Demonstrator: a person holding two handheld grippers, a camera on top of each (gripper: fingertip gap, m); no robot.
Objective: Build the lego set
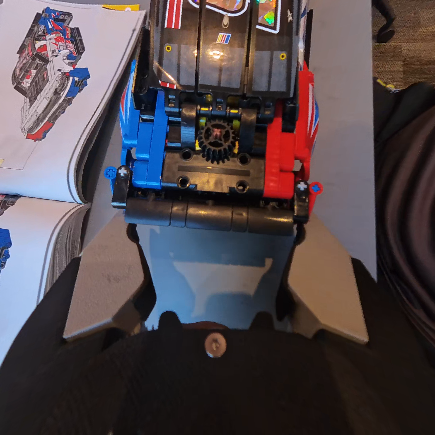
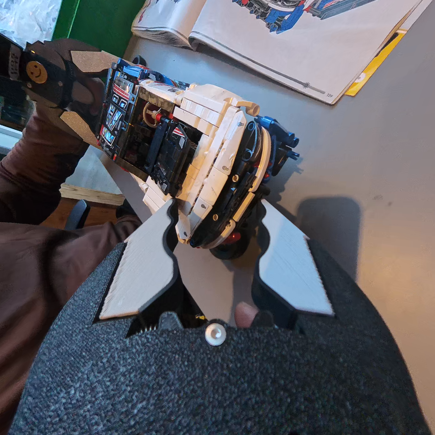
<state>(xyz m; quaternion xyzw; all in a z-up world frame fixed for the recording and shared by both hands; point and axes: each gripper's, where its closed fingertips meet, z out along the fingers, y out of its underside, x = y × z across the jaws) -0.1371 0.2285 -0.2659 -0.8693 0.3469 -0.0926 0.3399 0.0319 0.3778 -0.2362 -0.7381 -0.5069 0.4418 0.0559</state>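
Observation:
The lego car (image 1: 216, 131) is black with blue and red rear corners and a black gear at its tail. My left gripper (image 1: 213, 226) is shut on the car's rear end, one pad on each side. In the right wrist view the car (image 2: 207, 141) shows white side panels and is held tilted over the grey table (image 2: 353, 164), with the left gripper (image 2: 103, 103) clamped on its far end. My right gripper (image 2: 217, 204) is open, its fingers either side of the car's wheel arch. A black wheel (image 2: 227, 250) sits under that arch, between the fingers.
An open instruction booklet (image 1: 58, 94) lies left of the car, and it also shows in the right wrist view (image 2: 282, 42) at the back of the table. A person's brown sleeve (image 2: 35, 235) is at the left. A green box (image 2: 98, 21) stands at the back left. My hands' fingertips stand some 25 centimeters from each other.

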